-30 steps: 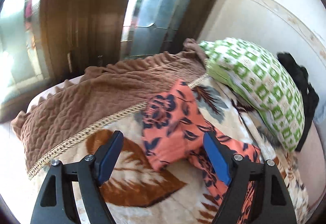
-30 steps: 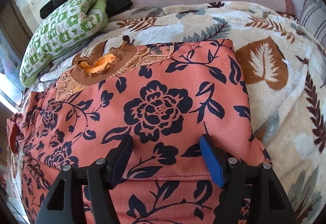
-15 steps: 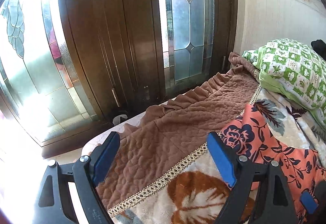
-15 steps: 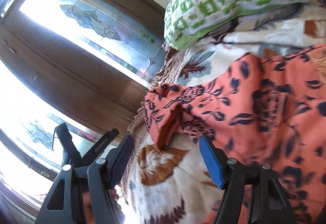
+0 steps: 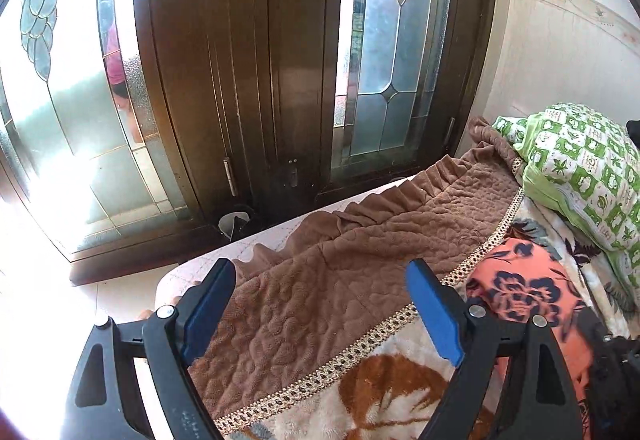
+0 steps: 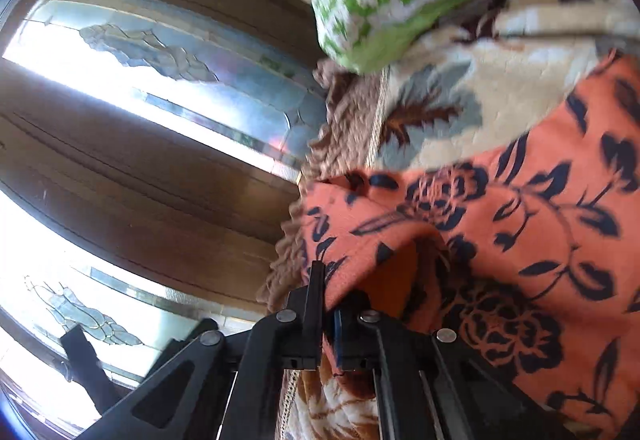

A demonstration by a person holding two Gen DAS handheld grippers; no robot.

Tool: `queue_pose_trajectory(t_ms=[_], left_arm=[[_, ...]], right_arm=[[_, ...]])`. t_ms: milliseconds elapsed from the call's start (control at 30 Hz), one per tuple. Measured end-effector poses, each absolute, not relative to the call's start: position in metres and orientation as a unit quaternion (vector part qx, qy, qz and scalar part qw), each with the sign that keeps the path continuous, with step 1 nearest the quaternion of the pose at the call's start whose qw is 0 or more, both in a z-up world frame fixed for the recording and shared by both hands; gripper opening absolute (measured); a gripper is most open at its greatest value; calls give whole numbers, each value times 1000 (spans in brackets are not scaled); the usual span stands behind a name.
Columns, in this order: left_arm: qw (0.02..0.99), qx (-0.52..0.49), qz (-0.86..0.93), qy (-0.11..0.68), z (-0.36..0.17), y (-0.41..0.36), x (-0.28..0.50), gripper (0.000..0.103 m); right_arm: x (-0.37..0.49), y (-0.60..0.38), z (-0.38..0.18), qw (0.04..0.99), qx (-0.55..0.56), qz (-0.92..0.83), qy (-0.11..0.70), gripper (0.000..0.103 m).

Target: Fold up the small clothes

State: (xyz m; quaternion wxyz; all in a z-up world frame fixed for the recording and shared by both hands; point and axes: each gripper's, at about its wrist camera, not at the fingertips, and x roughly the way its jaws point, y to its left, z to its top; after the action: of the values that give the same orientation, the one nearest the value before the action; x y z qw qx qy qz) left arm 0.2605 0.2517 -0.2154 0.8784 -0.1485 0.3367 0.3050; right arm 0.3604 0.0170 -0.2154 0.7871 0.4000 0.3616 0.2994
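An orange garment with dark blue flowers (image 6: 520,232) lies on the bed. My right gripper (image 6: 328,316) is shut on the garment's edge near the bed's side, and the cloth rises in a fold from its jaws. In the left wrist view the same garment (image 5: 524,288) shows at the right. My left gripper (image 5: 320,308) is open and empty, held above the brown quilted border of the blanket (image 5: 360,268), to the left of the garment.
A green and white pillow (image 5: 580,167) lies at the head of the bed. A wooden door with leaded glass (image 5: 280,59) stands close beside the bed. The cream leaf-print blanket (image 6: 432,111) covers the bed. The left gripper's body (image 6: 84,368) shows low left.
My right gripper has closed on the garment's edge; it was open half a second ago. My left gripper stays open and has drifted slightly away from the garment toward the door.
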Motion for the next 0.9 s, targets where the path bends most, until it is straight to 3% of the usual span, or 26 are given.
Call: queue_pose_trajectory(t_ms=[200,433,700,833,900], left_arm=[[896,-113,261,341,-212,208,271,87],[922,-44,170,346,-211,130,284,87],[940,30,25,340,-218,10,282,87],[931,30,-46,361,-233,-38,280,87],[925,35,-61,374,-242,-54,282,87]], right_arm=[[314,-116,-156,845,415,223,253,3],[232,-302,-130,891,403,71,196,3],[163,-448,-210,874,409,-69,254,3],[158,-473,-260,836,437,-82,322,7],[145,-488,-275,829,450,-87,320,7]])
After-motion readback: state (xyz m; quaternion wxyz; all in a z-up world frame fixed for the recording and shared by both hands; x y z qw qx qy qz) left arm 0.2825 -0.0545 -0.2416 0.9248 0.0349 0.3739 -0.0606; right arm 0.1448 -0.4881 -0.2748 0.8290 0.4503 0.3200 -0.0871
